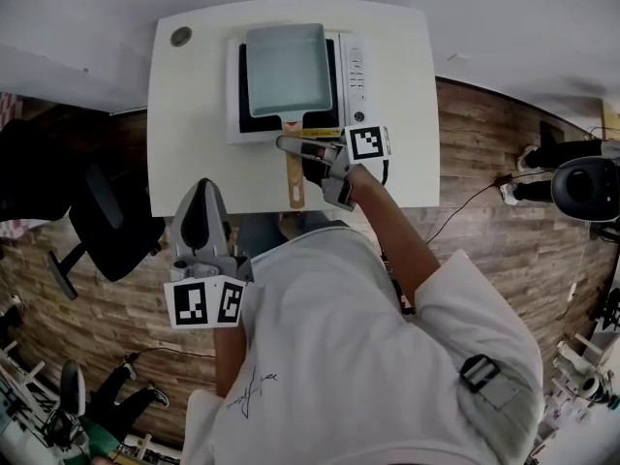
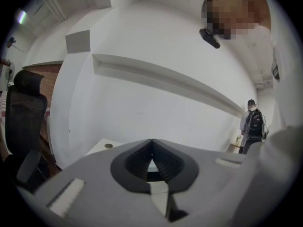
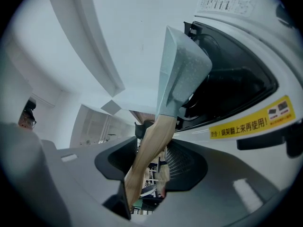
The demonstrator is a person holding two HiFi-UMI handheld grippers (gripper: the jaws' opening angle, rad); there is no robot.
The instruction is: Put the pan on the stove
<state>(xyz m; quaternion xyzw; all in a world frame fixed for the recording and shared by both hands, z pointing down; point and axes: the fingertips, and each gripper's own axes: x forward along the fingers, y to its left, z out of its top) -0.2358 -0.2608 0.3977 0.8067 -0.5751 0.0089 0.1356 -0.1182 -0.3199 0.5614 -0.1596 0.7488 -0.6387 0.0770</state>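
Observation:
A pale blue-grey square pan (image 1: 288,69) sits on the black top of the white stove (image 1: 354,76) at the back of the white table (image 1: 194,114). Its wooden handle (image 1: 295,177) points toward me. My right gripper (image 1: 308,163) straddles that handle. In the right gripper view the handle (image 3: 149,150) runs between the jaws, resting against the left pad with a gap to the right one, so the gripper (image 3: 151,174) is open. The pan (image 3: 182,65) and stove (image 3: 236,79) lie just ahead. My left gripper (image 1: 201,211) hangs by my body at the table's front edge, shut (image 2: 151,150) and empty.
A black office chair (image 1: 107,231) stands left of the table on the wood floor. A round grommet (image 1: 181,36) sits in the table's back left corner. A person with a backpack (image 2: 253,124) stands far off. Cables and gear (image 1: 581,187) lie at the right.

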